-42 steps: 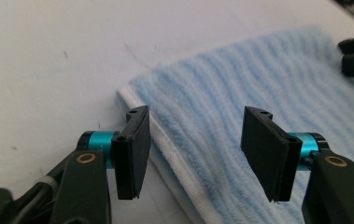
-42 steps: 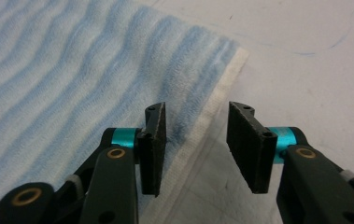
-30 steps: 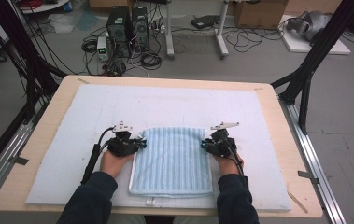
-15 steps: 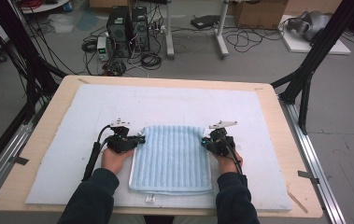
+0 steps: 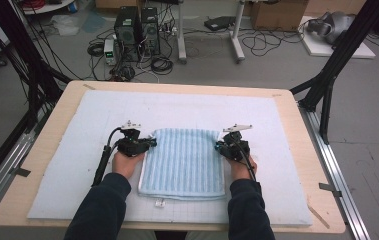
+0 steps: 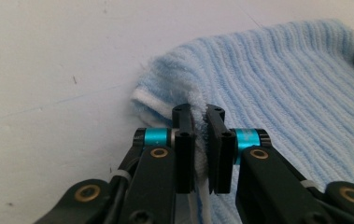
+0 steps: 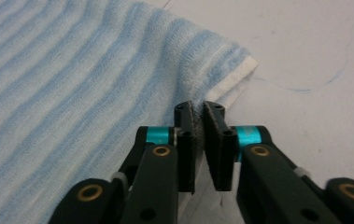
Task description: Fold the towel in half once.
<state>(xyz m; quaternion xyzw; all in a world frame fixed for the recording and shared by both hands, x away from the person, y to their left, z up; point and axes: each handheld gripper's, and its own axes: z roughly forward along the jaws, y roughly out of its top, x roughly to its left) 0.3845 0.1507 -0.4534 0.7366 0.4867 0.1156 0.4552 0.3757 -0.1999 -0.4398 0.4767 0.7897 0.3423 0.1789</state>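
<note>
Jaws on both grippers have just been easing apart, yet each pair stands narrow with terry between the pads: the left gripper pinches the near-left edge of the folded blue striped towel, the right gripper a corner on the opposite side. That towel lies flat on the white mat, centred before the person. If this is the release, I'd let go of both sides together and draw straight back, so the fold doesn't drag. Both hands rest low and level, forearms parallel, grippers pointing inward.
</note>
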